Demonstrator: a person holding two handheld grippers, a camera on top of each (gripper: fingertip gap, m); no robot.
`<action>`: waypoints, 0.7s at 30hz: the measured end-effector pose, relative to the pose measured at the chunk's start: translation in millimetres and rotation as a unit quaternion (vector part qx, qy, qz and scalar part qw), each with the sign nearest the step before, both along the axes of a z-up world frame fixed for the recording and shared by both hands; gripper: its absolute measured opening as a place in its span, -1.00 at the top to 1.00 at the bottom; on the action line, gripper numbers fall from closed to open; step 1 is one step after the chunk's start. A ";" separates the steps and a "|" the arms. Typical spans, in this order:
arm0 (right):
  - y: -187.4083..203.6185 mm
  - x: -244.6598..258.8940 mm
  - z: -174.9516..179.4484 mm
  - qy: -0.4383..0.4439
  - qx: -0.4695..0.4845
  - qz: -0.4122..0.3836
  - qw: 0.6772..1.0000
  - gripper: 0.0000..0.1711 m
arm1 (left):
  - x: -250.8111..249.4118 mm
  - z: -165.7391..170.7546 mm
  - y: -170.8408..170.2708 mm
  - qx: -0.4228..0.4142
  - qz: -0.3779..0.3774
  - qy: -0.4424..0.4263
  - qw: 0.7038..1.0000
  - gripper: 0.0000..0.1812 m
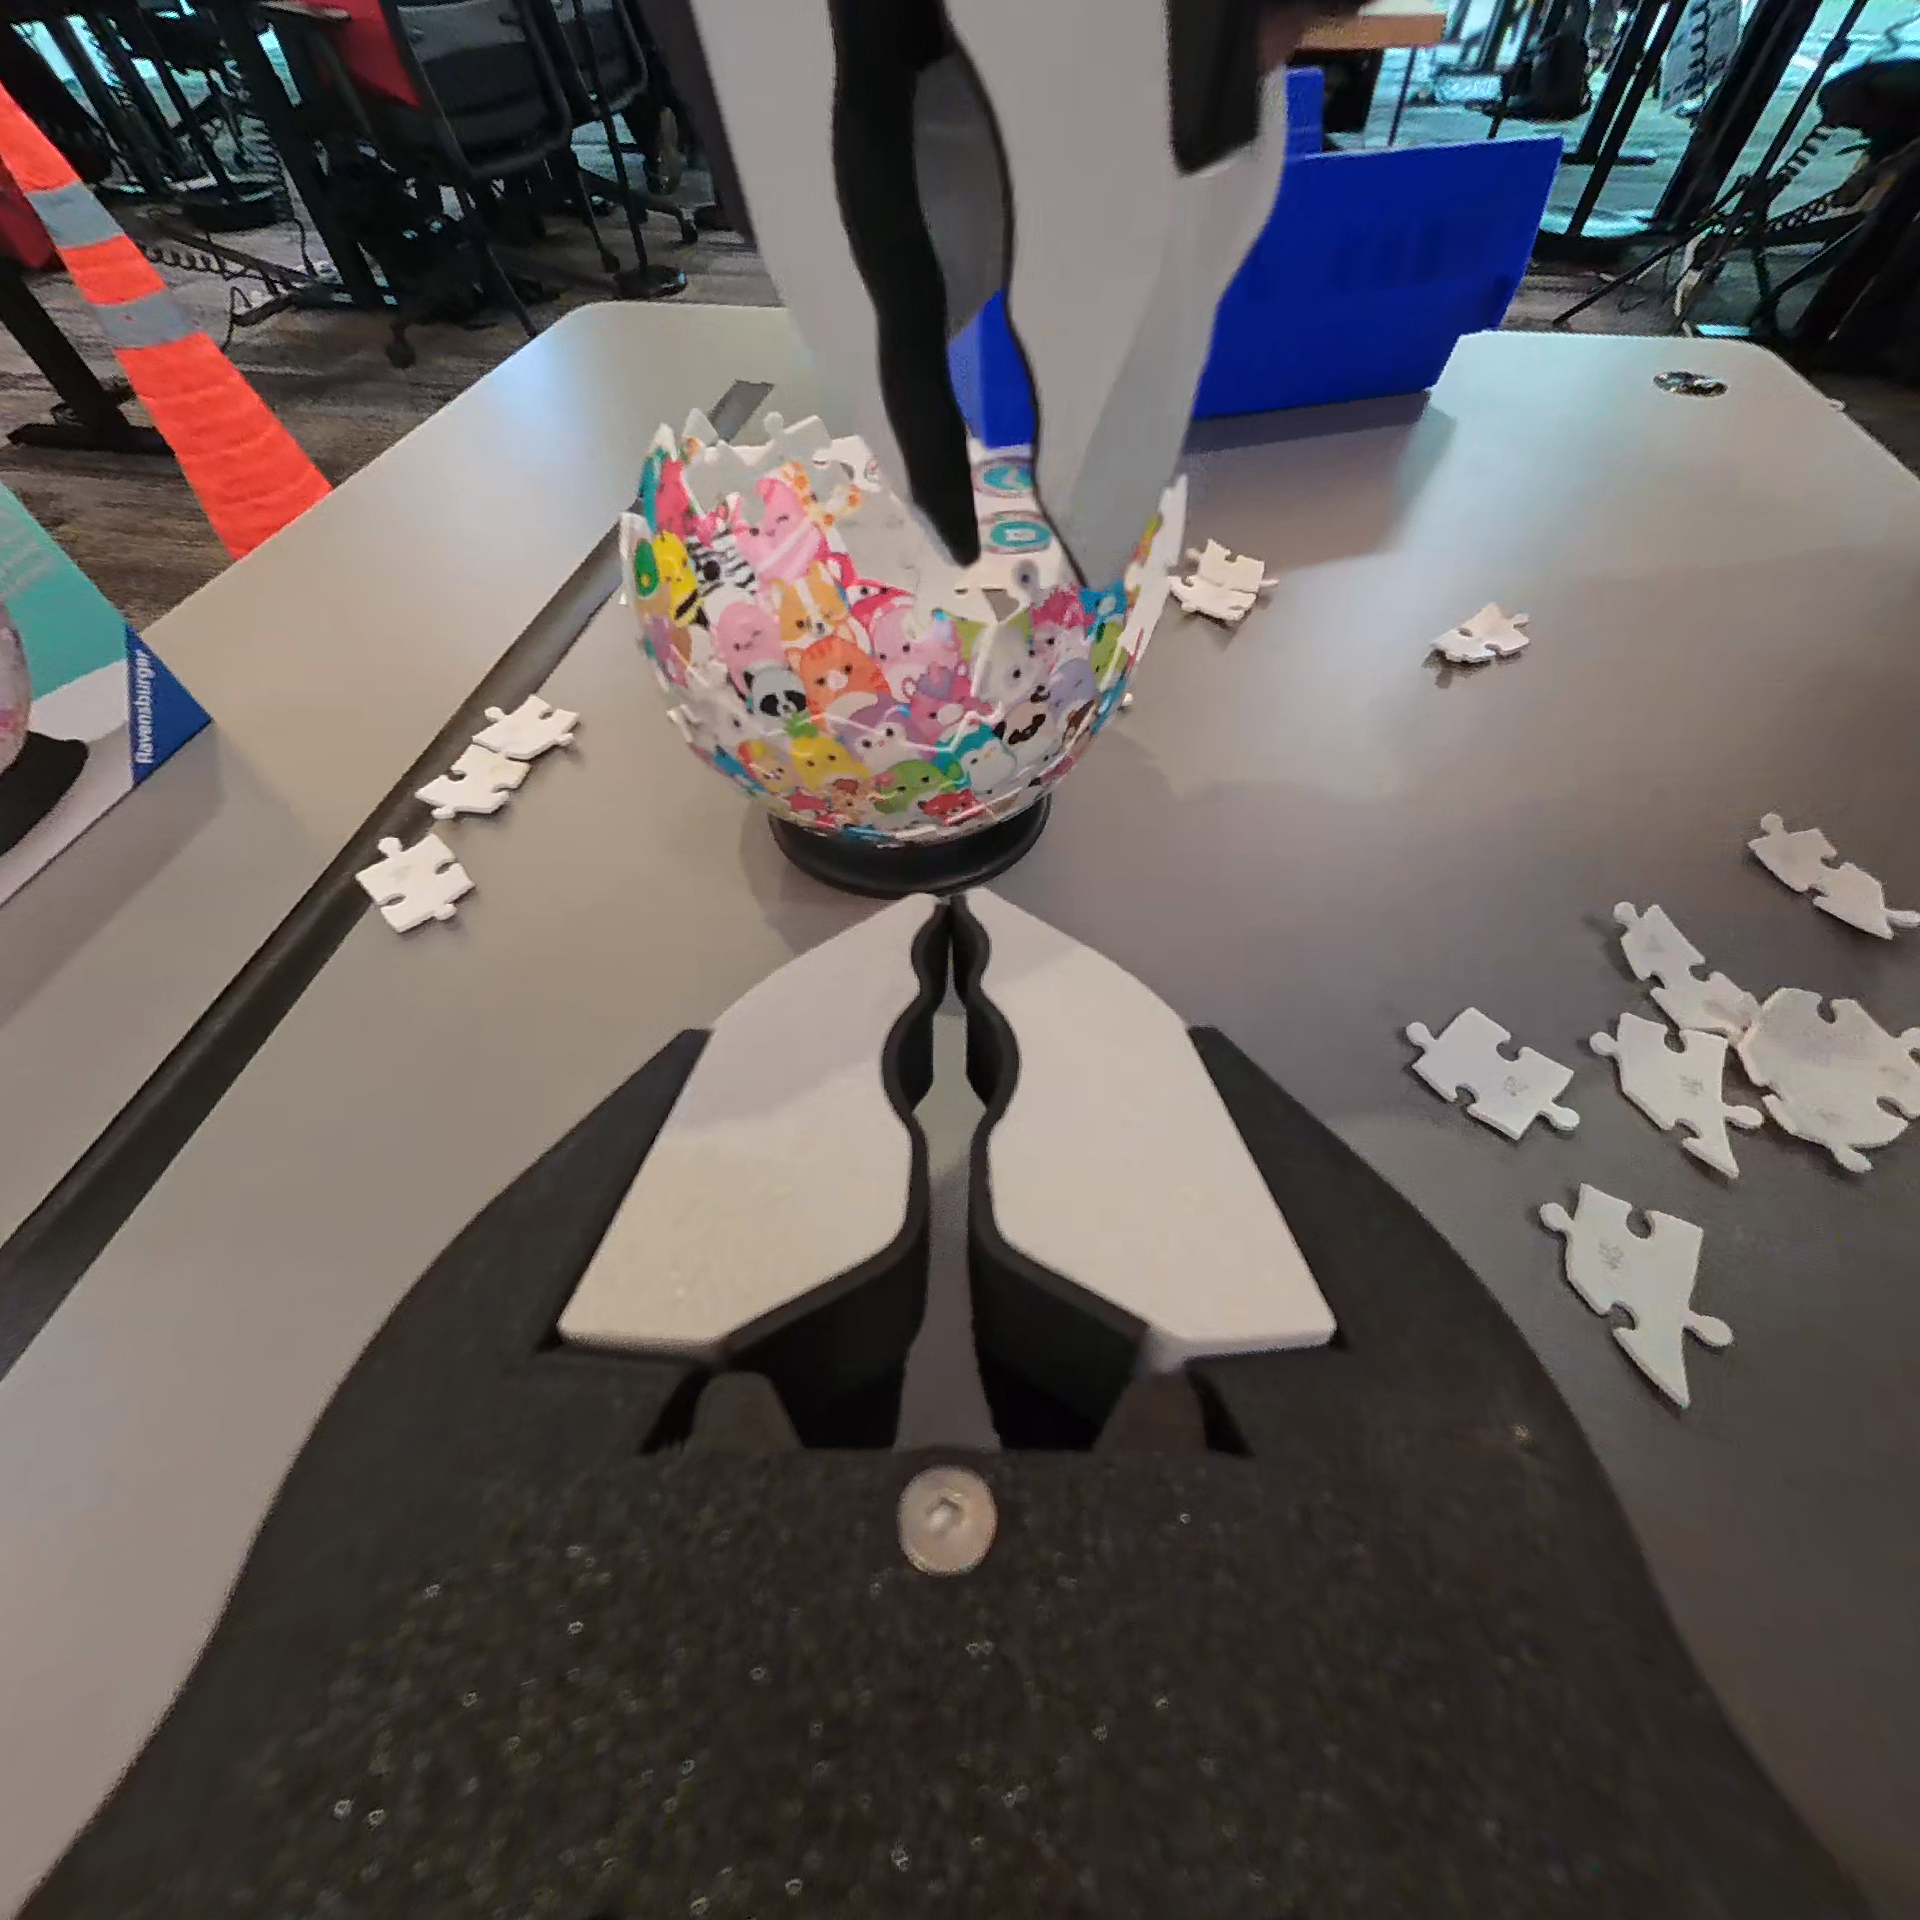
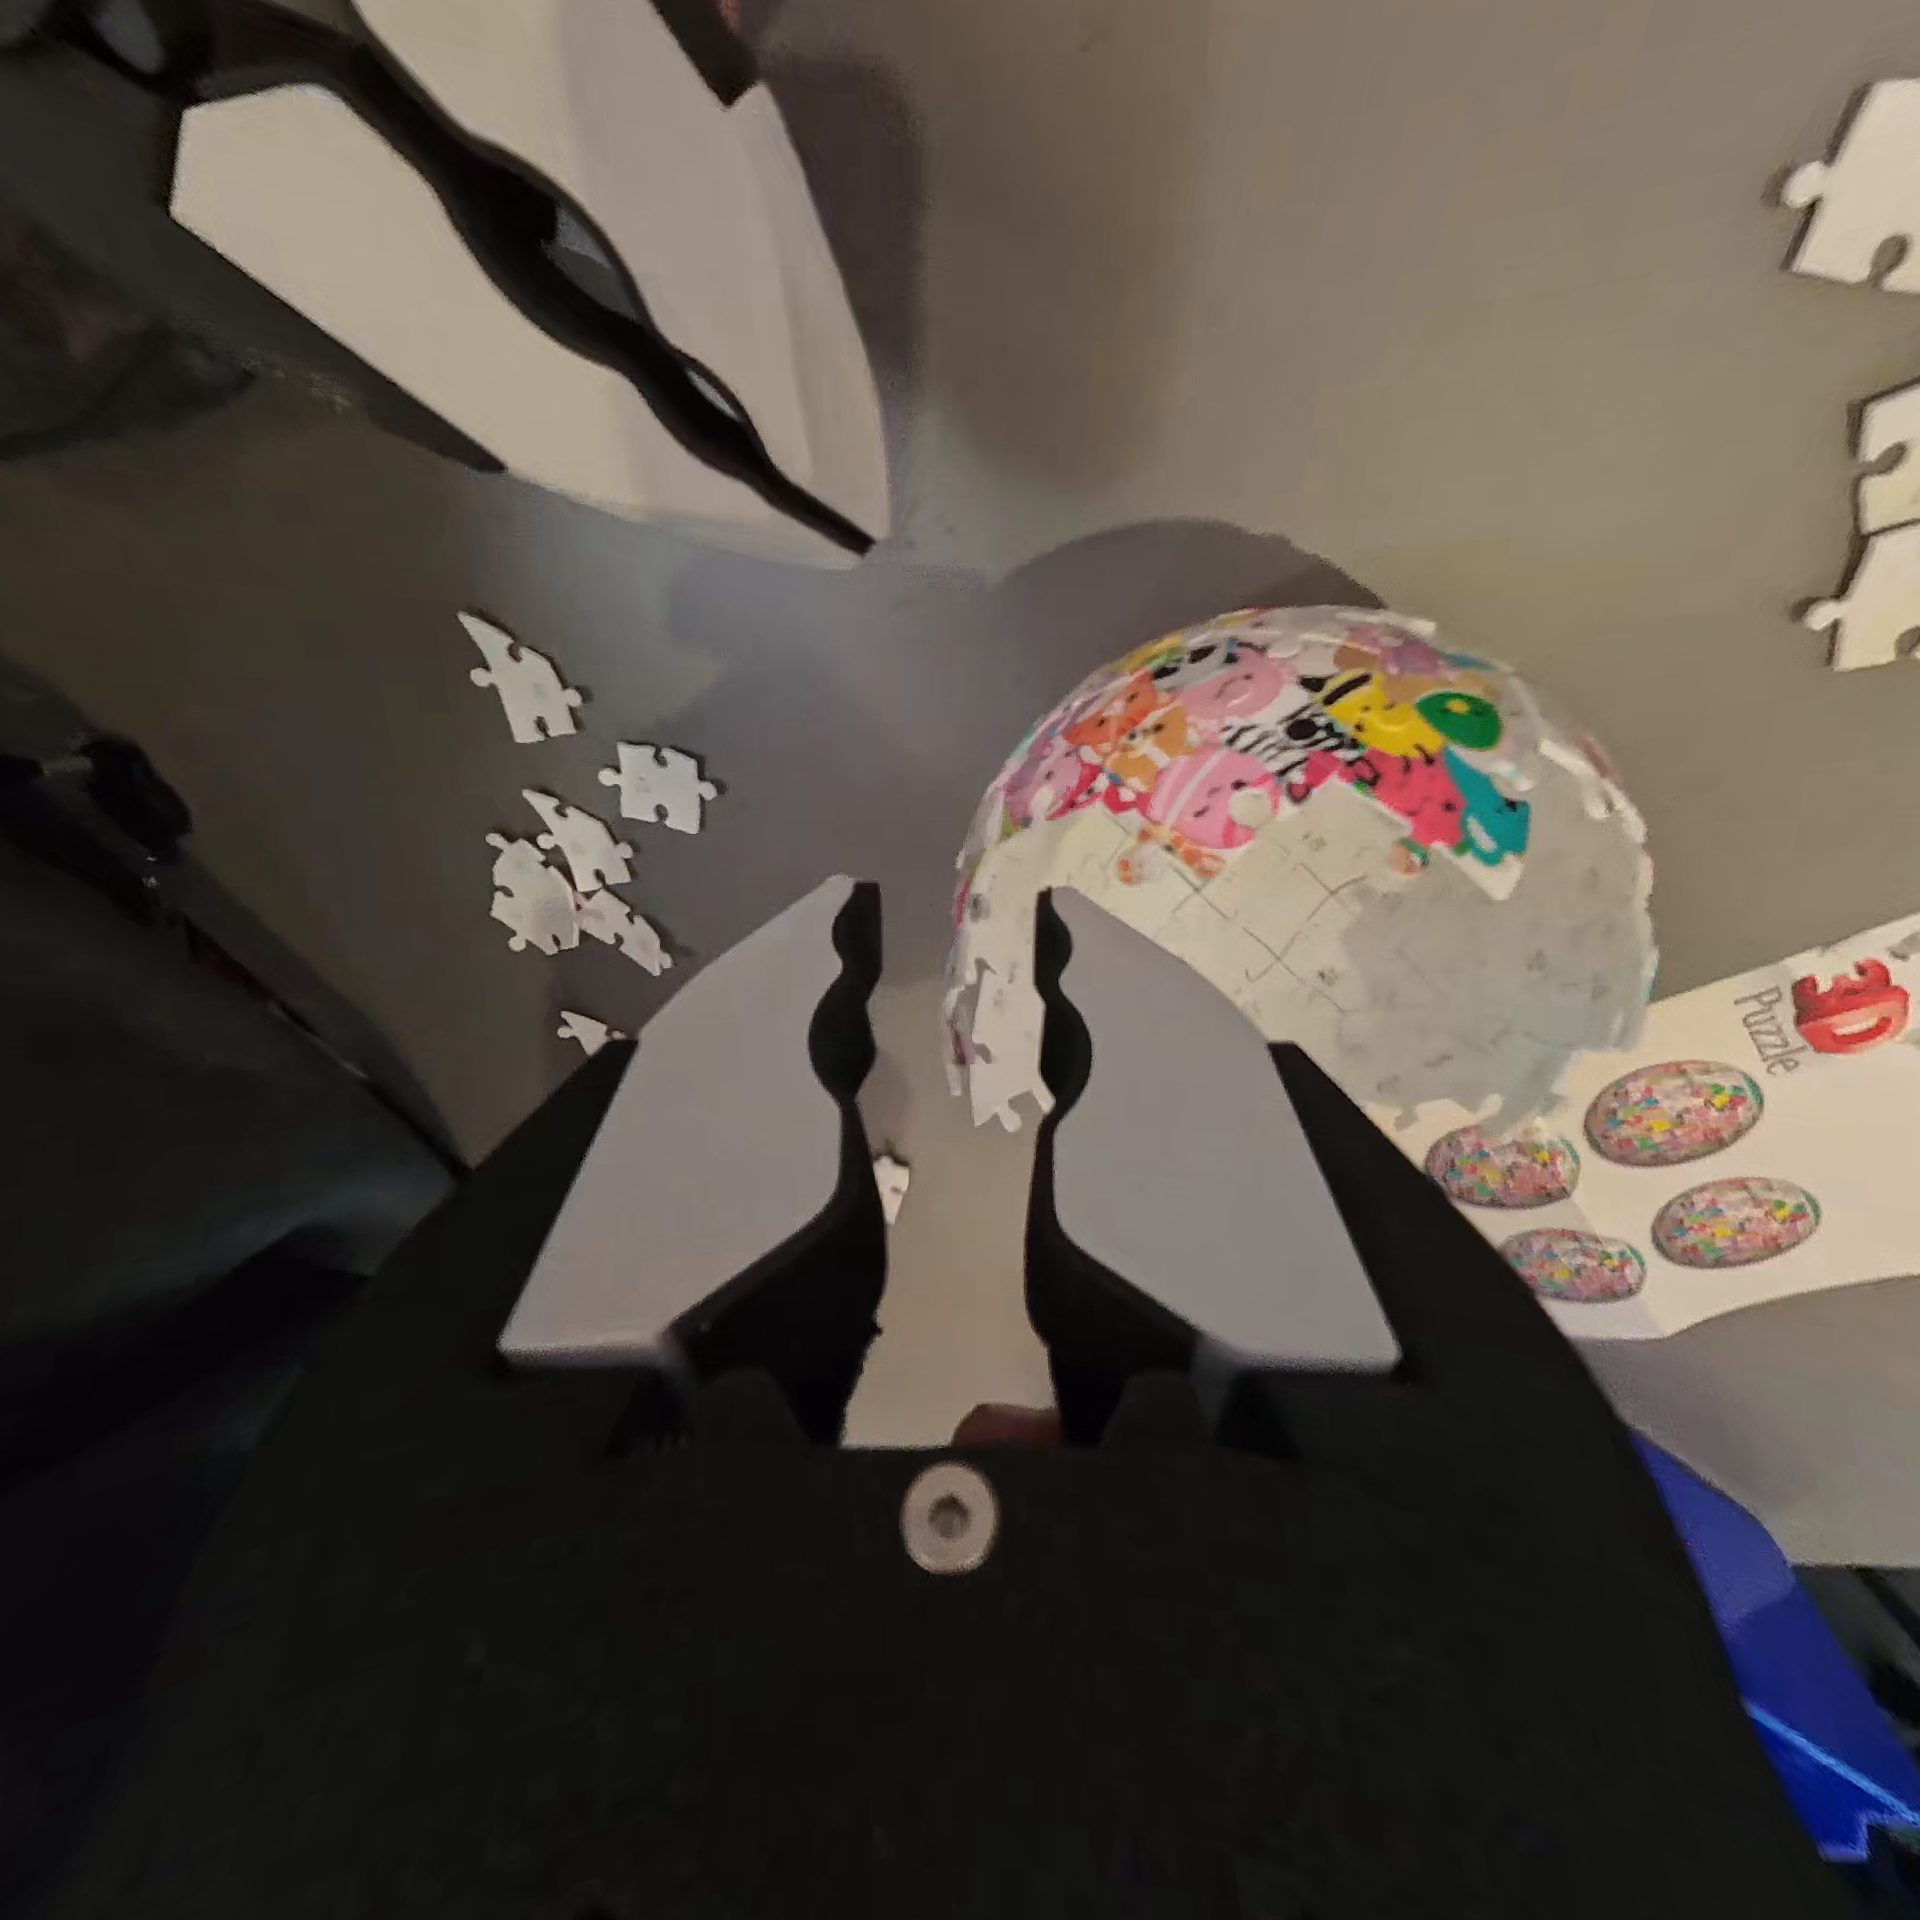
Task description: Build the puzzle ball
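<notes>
The half-built puzzle ball is an open bowl of colourful cartoon pieces on a black ring stand at the table's middle. My left gripper is shut and empty, just in front of the stand; it also shows in the right wrist view. My right gripper is open and points down over the ball, its fingers on either side of the near rim. In the left wrist view the right gripper comes down from above onto the ball's right rim. I cannot tell whether it touches a piece.
Loose white face-down pieces lie right of the ball, with more on the left and behind it. The puzzle box sits at the left edge. A blue bin stands behind. An orange cone stands on the floor. There is about 6 centimeters between the tips of the two grippers.
</notes>
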State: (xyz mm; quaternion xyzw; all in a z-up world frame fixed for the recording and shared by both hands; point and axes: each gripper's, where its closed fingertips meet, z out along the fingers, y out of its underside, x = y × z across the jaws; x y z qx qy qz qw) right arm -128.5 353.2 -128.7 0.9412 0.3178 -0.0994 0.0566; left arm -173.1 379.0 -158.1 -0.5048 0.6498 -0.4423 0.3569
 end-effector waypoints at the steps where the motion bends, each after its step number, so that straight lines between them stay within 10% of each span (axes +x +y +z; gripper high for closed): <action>1: -1.3 2.1 -0.5 -0.009 -0.013 -0.003 1.000 0.68 | 0.3 -1.5 -0.9 0.004 -0.001 0.004 1.000 1.00; 21: -24.3 13.9 -12.2 -0.018 -0.126 0.023 0.992 0.80 | 1.9 -9.2 -7.1 0.023 -0.012 0.020 0.999 1.00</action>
